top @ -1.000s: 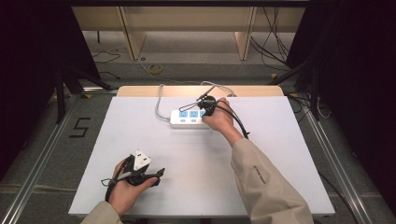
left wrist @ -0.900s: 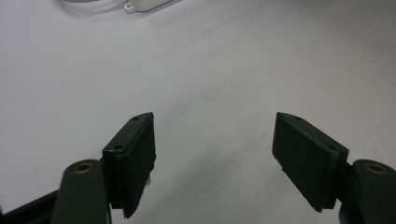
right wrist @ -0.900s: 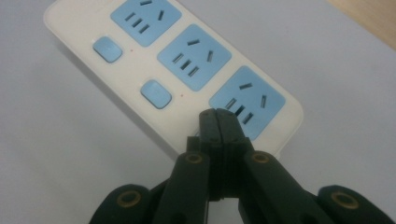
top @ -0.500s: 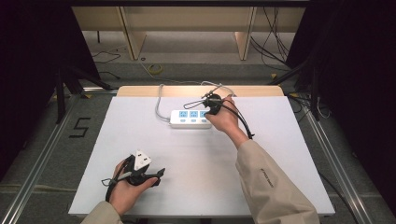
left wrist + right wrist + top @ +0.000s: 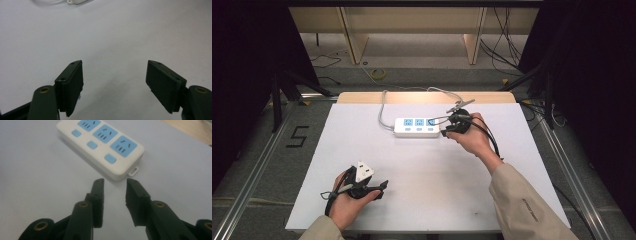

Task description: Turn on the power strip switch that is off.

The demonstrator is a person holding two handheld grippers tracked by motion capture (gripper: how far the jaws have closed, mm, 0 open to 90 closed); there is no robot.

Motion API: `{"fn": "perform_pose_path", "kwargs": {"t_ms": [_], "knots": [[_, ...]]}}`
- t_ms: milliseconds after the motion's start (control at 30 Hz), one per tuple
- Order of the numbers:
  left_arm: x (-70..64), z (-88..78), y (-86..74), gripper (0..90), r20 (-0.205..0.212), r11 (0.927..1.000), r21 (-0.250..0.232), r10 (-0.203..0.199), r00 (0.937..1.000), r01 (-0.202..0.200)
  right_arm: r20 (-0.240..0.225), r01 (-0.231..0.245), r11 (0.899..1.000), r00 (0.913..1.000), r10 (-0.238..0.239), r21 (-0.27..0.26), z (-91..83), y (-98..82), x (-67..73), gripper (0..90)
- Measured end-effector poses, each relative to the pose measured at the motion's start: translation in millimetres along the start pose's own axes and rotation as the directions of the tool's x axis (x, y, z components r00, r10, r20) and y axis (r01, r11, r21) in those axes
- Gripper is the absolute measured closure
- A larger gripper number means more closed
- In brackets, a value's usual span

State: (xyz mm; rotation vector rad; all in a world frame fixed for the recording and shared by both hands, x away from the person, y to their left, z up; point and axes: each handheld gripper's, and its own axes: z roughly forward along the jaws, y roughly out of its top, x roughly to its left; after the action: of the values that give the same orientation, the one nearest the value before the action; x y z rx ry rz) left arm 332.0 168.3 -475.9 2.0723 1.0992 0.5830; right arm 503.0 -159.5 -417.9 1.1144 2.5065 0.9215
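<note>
One power strip (image 5: 417, 127) on white table (image 5: 462, 190), three sockets, three buttons. Right gripper (image 5: 115, 185) just beside it, jaws just opening, nothing between. Left gripper (image 5: 113, 75) jaws wide apart, empty.

A black numeral "5" (image 5: 298, 136) stood marked on the grey floor (image 5: 257, 165), left of the tabletop (image 5: 362, 150); nothing else was readable.
</note>
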Motion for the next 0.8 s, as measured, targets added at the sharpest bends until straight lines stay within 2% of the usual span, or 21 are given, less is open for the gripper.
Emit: {"fn": "perform_pose_path", "kwargs": {"t_ms": [100,333,567,667,800], "knots": [[0.0,0.2,-0.3,30.0,-0.001,1.0,0.0,-0.001,1.0,0.001,-0.012,0.006,1.0,0.9999,-0.006,-0.018,-10.8,-18.6,0.7,62.2],[0.7,0.0,-0.9,29.9,-0.005,1.0,0.004,-0.003,1.0,0.004,-0.033,-0.042,0.996,0.9987,0.039,-0.073,-43.5,-75.5,-0.1,54.3],[0.9,1.1,-1.5,29.9,-0.006,0.9999,0.009,-0.01,0.9999,0.01,-0.034,-0.074,0.988,0.997,0.07,-0.135,-65.6,-130.9,4.8,48.2],[1.1,2.0,-1.7,29.7,-0.007,0.9999,0.012,-0.011,0.9999,0.011,-0.032,-0.077,0.982,0.9968,0.072,-0.171,-71.3,-146.3,6.6,46.1],[1.7,2.5,-1.9,29.3,-0.003,0.9998,0.014,-0.011,0.9999,0.011,-0.024,-0.073,0.974,0.9973,0.07,-0.214,-76.7,-156.4,8.3,41.6]]}}
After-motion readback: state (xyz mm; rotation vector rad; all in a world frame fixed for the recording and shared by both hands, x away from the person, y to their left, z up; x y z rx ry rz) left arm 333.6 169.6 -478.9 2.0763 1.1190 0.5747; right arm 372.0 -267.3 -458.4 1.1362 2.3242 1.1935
